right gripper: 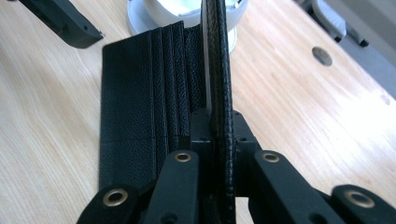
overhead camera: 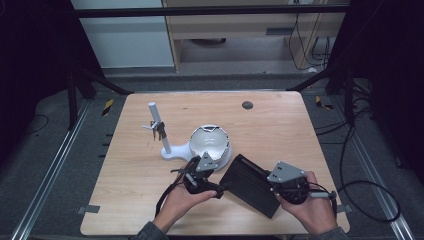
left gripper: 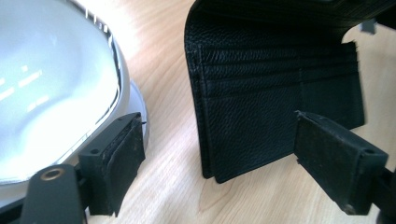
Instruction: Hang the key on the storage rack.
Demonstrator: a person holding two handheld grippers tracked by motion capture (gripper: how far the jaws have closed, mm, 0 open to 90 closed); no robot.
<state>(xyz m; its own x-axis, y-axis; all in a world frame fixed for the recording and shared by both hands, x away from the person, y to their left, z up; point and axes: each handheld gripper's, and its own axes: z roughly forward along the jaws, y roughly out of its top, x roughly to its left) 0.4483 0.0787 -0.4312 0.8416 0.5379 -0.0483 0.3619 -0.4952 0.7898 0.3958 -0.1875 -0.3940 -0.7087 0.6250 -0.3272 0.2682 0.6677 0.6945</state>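
Black grained leather, a long wallet (overhead camera: 252, 184), lying on the pale wood tabletop (overhead camera: 150, 180) near the front edge, just beside a white bowl-shaped dish (overhead camera: 210, 142) on its stand. Opened up now: card-slot half flat on the wood, the other flap lifted edge-on and pinched firmly in the right tool (right gripper: 219, 126), pads pressed together on the flap's edge. Left tool (left gripper: 215, 154) spread wide, nothing between the pads, hanging over the free end of the slot panel, with one pad next to the dish rim. Looks light and floppy, hinged only at the fold, so likely to sag or swing shut if let go. Grain gives decent friction; the thin flap edge suits a pinch well enough. Better hold near the fold for control, or across the flat panel to pin it down. Contents of the slots hard to make out, possibly empty. Behind, a white post (overhead camera: 159, 131) with a small clip, well apart.
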